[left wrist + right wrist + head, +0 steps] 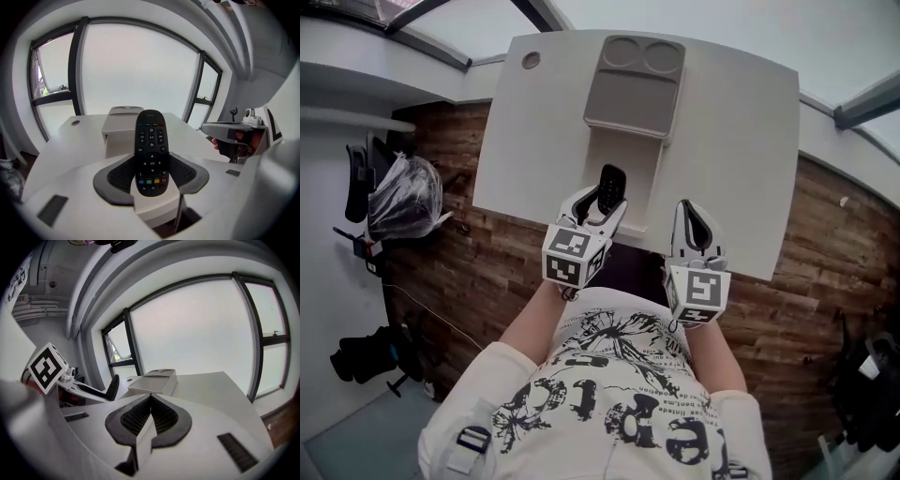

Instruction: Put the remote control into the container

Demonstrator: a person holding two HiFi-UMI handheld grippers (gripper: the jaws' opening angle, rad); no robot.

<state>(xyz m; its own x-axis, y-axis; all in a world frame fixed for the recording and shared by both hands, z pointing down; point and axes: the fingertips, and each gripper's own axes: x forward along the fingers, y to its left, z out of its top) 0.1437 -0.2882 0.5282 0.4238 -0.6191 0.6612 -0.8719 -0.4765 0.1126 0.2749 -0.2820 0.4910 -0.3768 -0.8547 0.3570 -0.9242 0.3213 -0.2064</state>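
While clamped on the remote (151, 150) by its lower end, short of the container (633, 103), risks letting it pivot from the left gripper (602, 200); right gripper (689, 214) closed, empty.

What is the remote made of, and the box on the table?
The remote looks like black plastic, smooth with a faint sheen, with small buttons that may be rubber. The box looks like matte greyish plastic: moulded round dips, rounded edges, no shine. Looks alone can't prove either.
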